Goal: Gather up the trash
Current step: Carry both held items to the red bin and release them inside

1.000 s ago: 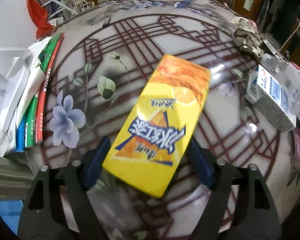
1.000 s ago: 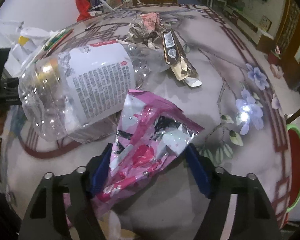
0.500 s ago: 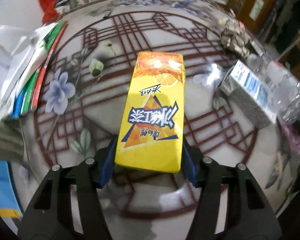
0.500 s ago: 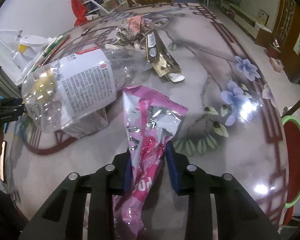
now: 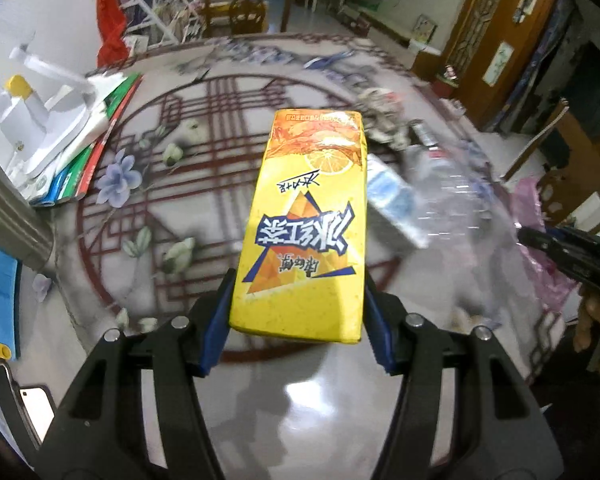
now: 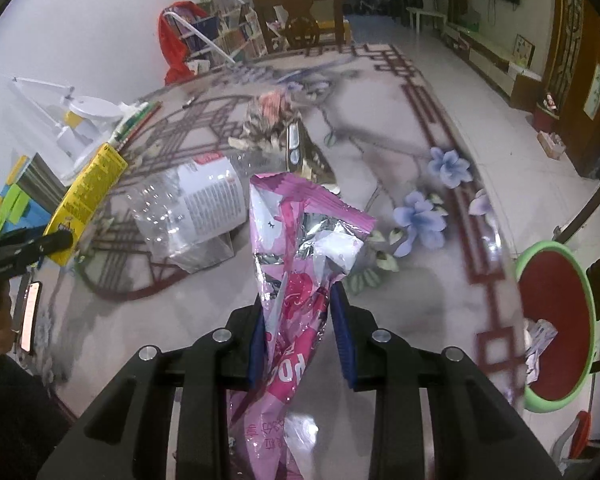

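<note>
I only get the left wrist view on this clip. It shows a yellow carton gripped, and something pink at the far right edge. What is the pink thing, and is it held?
Observer: A pink foil snack wrapper, pinched in the right gripper and lifted clear of the table.
Operator: Anywhere to drop it?
Observer: A green-rimmed red bin stands on the floor right of the table, with crumpled trash already inside.
Operator: What is left on the table?
Observer: A crushed clear bottle lying on its side, with a crumpled paper wad behind it.
</note>
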A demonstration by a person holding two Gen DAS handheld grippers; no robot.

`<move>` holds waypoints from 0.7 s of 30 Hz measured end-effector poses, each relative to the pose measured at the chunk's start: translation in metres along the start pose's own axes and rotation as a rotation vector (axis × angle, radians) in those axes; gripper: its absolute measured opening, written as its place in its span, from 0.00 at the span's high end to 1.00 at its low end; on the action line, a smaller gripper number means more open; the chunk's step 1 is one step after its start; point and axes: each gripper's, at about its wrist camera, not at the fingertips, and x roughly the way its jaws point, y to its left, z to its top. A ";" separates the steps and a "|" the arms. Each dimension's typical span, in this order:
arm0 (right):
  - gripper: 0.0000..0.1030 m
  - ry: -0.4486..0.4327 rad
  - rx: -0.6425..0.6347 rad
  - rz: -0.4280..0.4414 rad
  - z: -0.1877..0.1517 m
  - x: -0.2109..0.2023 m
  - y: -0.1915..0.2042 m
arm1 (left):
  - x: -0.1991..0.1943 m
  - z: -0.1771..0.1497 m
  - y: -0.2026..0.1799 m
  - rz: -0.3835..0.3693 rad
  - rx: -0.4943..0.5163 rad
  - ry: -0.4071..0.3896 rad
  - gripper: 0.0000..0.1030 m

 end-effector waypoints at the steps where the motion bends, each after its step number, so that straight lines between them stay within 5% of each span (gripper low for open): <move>1: 0.72 -0.008 0.000 0.002 -0.001 -0.006 -0.002 | -0.004 -0.001 -0.006 -0.010 0.003 -0.006 0.46; 21: 0.72 -0.118 0.084 -0.020 0.005 -0.067 -0.076 | -0.012 0.019 -0.136 -0.187 0.111 -0.027 0.46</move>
